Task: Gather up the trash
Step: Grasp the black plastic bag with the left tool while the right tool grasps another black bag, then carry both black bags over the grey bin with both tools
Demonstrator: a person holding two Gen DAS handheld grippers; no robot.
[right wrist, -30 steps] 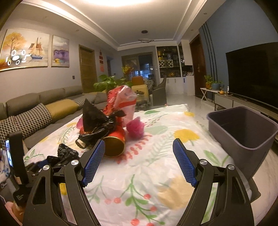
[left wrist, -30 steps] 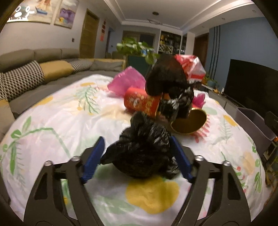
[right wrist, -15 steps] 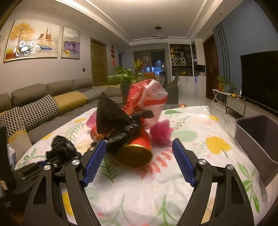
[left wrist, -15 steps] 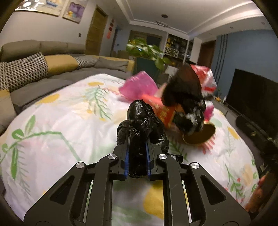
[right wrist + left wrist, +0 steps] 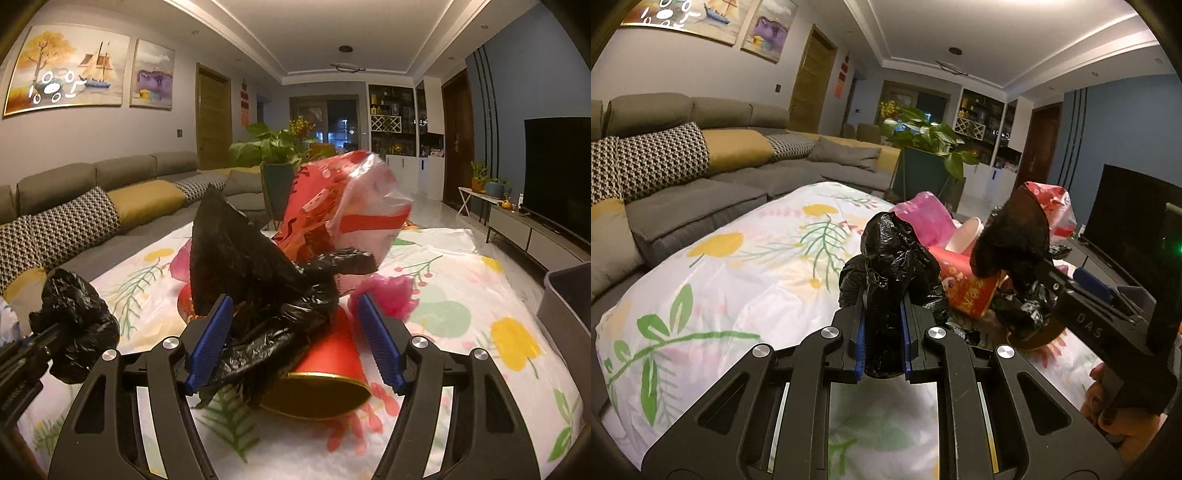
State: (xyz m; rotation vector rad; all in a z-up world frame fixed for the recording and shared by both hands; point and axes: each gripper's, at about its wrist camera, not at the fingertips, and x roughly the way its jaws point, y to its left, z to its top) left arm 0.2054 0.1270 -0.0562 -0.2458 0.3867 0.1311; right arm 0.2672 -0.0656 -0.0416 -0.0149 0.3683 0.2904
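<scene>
The left hand-held gripper (image 5: 882, 328) is pressed together on a crumpled black bag (image 5: 886, 266), pinching its lower part between the blue pads so the wad bulges up and forward out of the jaws, lifted clear of the floral sheet (image 5: 746, 266). Whether that sheet covers a bed or a counter cannot be told. The bag is already secured; the open question is the pile.

The right hand-held gripper (image 5: 295, 339) is spread wide, its 2 blue pads (image 5: 208, 339) standing either side of the heap. Taking the red paper cup (image 5: 325, 354) as the landmark: it lies on its side with its gold-rimmed mouth toward the right hand-held gripper, so its long axis runs away from the jaws, roughly in line with the fingers. A larger black bag (image 5: 251, 266) is draped over the cup's left and top, touching the left pad. Behind the cup stands a red-and-clear plastic bag (image 5: 340, 206); a pink wad (image 5: 391, 295) sits just beside the cup's far right. The grey bin (image 5: 569, 299) is well to the cup's right, at the sheet's edge.

The right hand-held gripper is plainly the nearer one, and its jaws already straddle the draped bag and cup. Closing from here would likely catch bag film first, perhaps with the cup.
</scene>
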